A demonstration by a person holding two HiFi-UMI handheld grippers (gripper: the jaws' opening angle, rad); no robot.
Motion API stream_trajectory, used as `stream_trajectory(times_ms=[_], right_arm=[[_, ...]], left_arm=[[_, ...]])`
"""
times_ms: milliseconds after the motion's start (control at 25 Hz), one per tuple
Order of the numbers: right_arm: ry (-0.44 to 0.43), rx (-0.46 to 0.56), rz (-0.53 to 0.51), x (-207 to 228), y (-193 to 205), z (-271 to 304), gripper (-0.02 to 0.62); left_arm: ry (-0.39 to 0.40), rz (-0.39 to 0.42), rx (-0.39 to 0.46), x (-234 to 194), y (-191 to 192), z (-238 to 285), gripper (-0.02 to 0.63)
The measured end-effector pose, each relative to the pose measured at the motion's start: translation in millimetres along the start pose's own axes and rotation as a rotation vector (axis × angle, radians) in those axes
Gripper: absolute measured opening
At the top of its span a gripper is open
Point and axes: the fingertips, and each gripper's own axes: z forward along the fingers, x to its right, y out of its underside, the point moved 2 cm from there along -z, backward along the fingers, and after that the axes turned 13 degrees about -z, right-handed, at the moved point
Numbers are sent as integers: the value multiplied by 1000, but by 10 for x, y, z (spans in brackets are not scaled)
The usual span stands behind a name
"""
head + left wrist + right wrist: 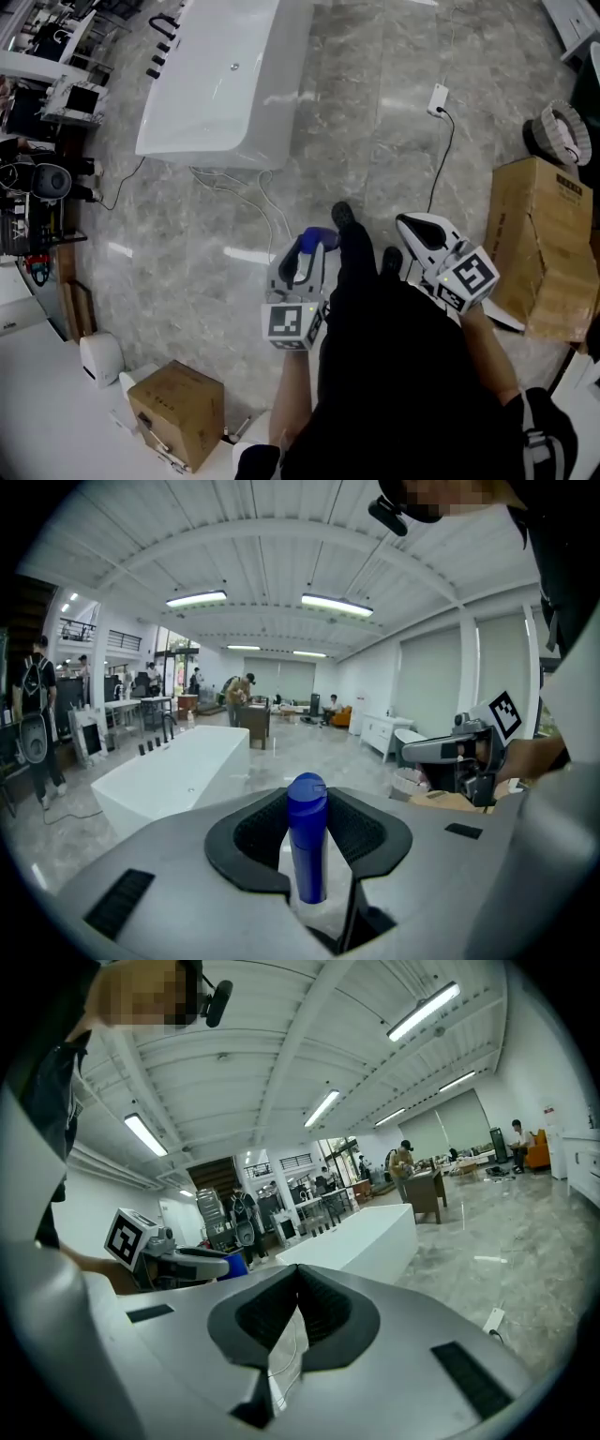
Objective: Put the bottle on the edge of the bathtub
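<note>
A blue bottle (307,841) stands upright between the jaws of my left gripper (307,803), which is shut on it. In the head view the bottle's blue cap (315,238) shows ahead of the left gripper (302,267), held over the marble floor. The white bathtub (217,86) lies farther ahead and to the left, well apart from the bottle; it also shows as a long white bathtub (173,772) in the left gripper view. My right gripper (409,225) hangs beside the person's leg. Its jaws meet at the tips, so the right gripper (298,1277) is shut on nothing.
A large cardboard box (542,246) stands at the right and a smaller box (178,414) at the lower left. A socket with a black cable (438,99) lies on the floor. Dark taps (161,47) line the tub's far-left rim. Desks and several people fill the background.
</note>
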Motion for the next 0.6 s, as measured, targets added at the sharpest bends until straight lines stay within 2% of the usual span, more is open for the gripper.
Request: stream_trajectory(times_ms=[120,280,400,600], right_arm=[[-5,-6,-2,91,-113,310,12],[16,-12,10,383,-278,769,14],[51,-9,20,633,-391,1083,14],[130,-32,10,998,-418,1474,12]], left_arm=[[34,-8,13,-189,-218,328,137],[124,29,109,-424,-595,843,137],[172,82,77,-635,-758,1178,137],[199,87,45,-984,-874,1669,137]])
